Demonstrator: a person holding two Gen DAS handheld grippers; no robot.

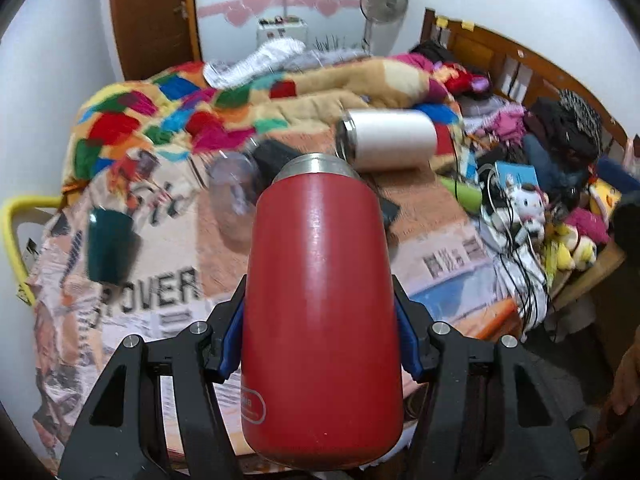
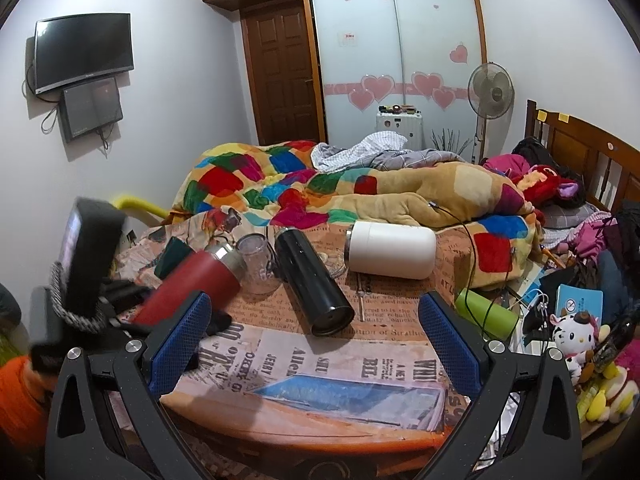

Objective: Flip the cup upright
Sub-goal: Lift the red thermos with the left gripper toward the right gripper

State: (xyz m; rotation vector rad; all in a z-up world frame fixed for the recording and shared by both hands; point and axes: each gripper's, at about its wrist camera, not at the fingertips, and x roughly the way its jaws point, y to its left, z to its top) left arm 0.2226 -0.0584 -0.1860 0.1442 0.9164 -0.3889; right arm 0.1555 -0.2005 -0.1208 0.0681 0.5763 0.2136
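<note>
Left gripper's got the red cup, tilted not upright yet

We pinch the red metal cup (image 1: 320, 312) in our left gripper (image 1: 320, 332), steel mouth pointing far-right above the newspaper-print table (image 2: 320, 360); right gripper (image 2: 316, 344) sits spread, empty, near.

On the newspaper-print cloth (image 1: 168, 292) under my left fingers I read "ROVER" in bold black. Seen from my right side, upside down, the same cloth (image 2: 320, 364) shows "JERRY" and "BILL". The red flask's (image 1: 320, 312) oval logo is unreadable.
</note>
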